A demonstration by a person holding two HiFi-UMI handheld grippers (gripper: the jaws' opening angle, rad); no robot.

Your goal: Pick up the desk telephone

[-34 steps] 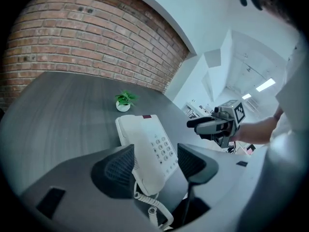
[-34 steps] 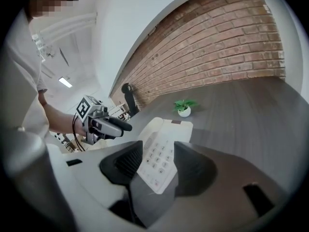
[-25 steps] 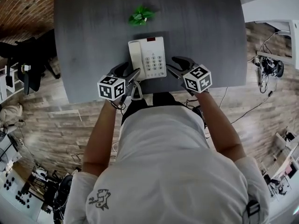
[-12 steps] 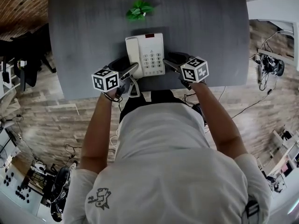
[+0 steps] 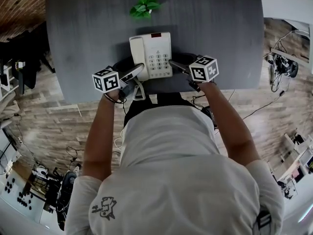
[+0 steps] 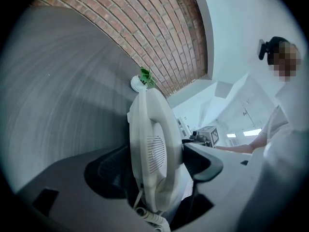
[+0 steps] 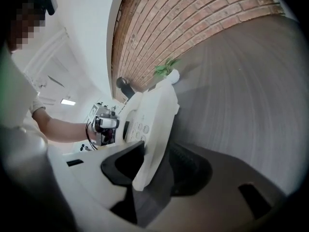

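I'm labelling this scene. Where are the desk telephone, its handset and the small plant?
desk telephone (image 5: 161,62): head view, on its keypad.
handset (image 6: 155,153): left gripper view, on its slotted grille.
small plant (image 5: 143,8): head view, on its leaves.

The white plastic desk telephone (image 5: 151,55) sits face up and square to me, near the front edge of the dark grey bench (image 5: 88,43). Its handset (image 5: 138,53) lies in the cradle on the left, with the keypad (image 5: 160,62) to its right and a small red window (image 5: 156,35) at the far end. The handset side stands between the jaws of my left gripper (image 5: 138,72), which have just been opening (no squeeze there). The jaws of my right gripper (image 5: 172,65), just closing, pinch the right edge.
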